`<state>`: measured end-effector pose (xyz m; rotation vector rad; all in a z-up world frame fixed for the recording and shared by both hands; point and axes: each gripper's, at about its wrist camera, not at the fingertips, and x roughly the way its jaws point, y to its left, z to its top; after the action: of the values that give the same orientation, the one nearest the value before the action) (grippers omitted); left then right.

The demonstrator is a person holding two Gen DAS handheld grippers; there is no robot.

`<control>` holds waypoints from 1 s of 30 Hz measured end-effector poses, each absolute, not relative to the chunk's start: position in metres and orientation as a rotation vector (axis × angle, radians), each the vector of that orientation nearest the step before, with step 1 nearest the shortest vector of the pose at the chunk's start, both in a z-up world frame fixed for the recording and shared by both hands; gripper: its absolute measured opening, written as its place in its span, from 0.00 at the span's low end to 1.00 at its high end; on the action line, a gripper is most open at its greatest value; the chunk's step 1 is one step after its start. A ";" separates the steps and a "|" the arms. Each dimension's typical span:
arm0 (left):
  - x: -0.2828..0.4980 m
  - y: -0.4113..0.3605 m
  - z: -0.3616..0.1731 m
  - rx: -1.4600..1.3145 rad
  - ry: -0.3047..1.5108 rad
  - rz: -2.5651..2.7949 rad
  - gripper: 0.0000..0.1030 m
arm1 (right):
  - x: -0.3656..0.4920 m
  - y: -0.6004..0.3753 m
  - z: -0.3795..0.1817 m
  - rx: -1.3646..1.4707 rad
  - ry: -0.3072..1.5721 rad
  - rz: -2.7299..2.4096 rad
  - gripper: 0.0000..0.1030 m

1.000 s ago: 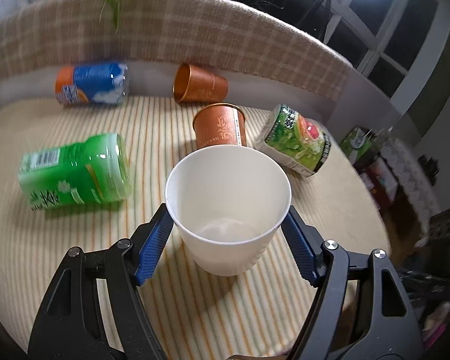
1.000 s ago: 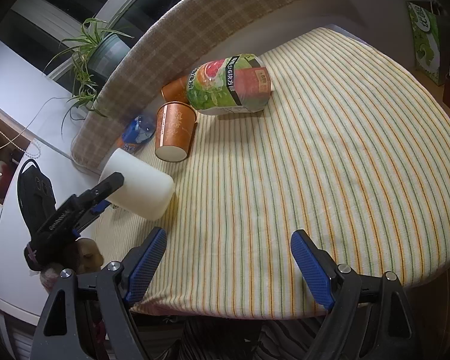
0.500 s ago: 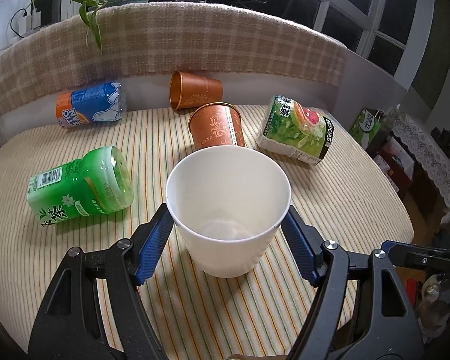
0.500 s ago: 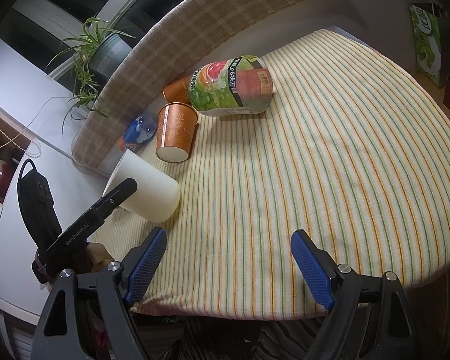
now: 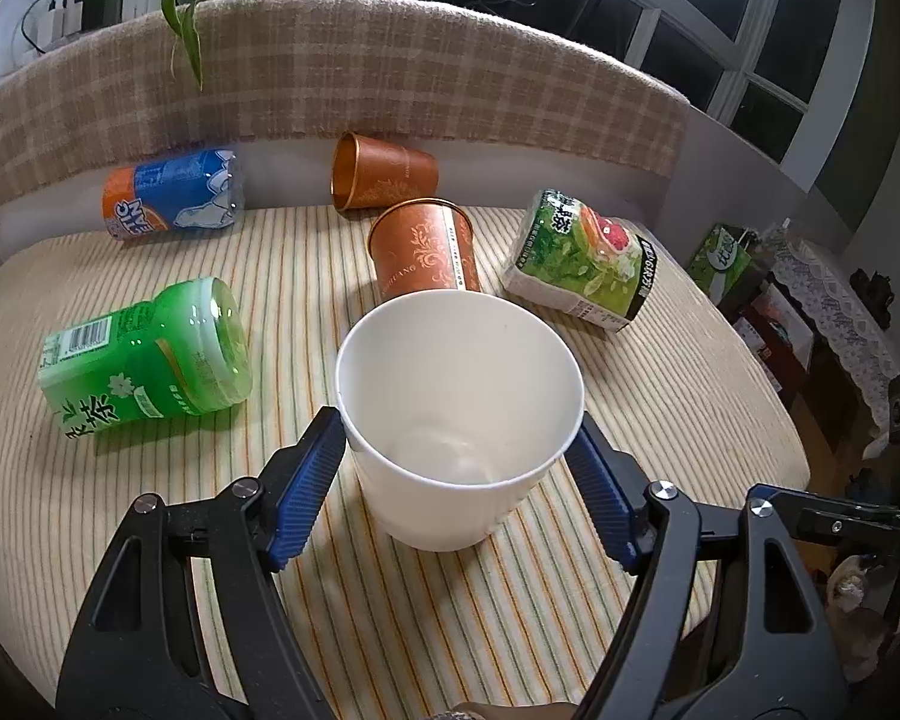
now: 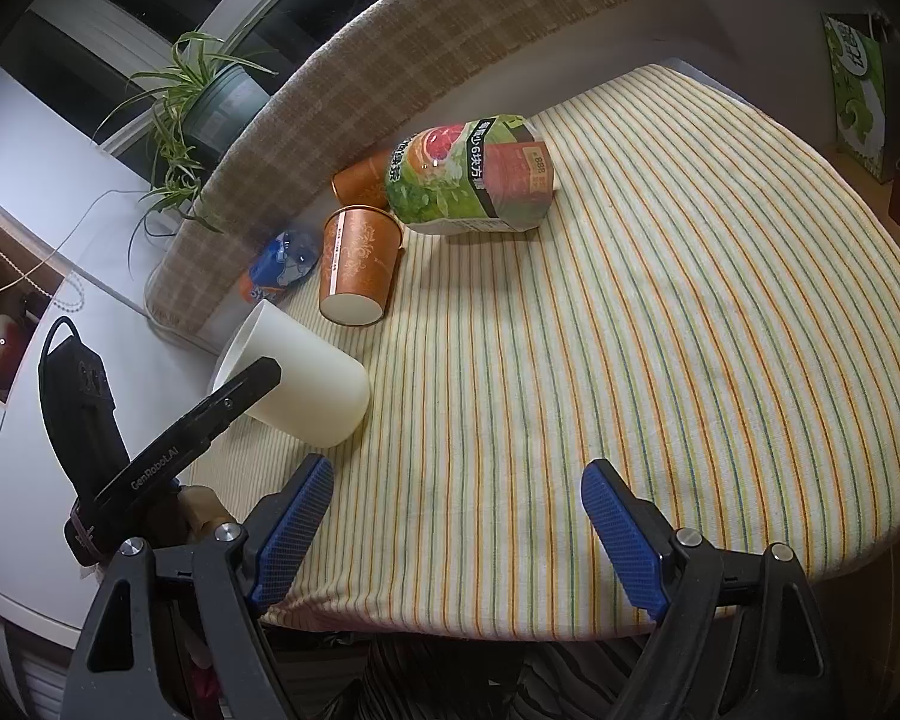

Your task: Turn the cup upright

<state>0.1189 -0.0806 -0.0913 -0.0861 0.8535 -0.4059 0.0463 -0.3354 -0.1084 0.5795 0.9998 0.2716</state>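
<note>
A white paper cup (image 5: 459, 420) sits between the blue pads of my left gripper (image 5: 459, 474), mouth towards the camera, tilted and held just above the striped tablecloth. In the right wrist view the same cup (image 6: 306, 384) leans with its base near the cloth and the left gripper's black finger (image 6: 234, 396) lies across it. My right gripper (image 6: 459, 534) is open and empty over the table's near edge.
Two orange cups (image 5: 426, 252) (image 5: 384, 171) lie on their sides behind the white cup. A green bottle (image 5: 144, 360), a blue-orange bottle (image 5: 174, 195) and a green carton (image 5: 582, 261) also lie on the striped table (image 6: 660, 312). A plaid backrest (image 5: 390, 84) runs behind.
The white cup in my left gripper has tipped further towards upright, its base lowering to the cloth. The right gripper has stayed still.
</note>
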 end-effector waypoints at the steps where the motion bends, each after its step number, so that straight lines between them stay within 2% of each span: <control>1: 0.119 -0.080 -0.091 -0.090 0.857 -0.409 0.76 | 0.046 -0.335 -0.108 0.579 0.999 0.272 0.85; 18: 0.113 -0.089 -0.100 -0.032 0.890 -0.428 0.78 | 0.046 -0.336 -0.108 0.577 0.999 0.274 0.85; 30: 0.078 -0.054 -0.111 -0.037 0.907 -0.379 0.78 | 0.045 -0.321 -0.087 0.458 0.926 0.264 0.85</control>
<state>0.0784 -0.0537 -0.1114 -0.0374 0.9070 -0.3793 0.0446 -0.3214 -0.0875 0.4584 0.9263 0.2645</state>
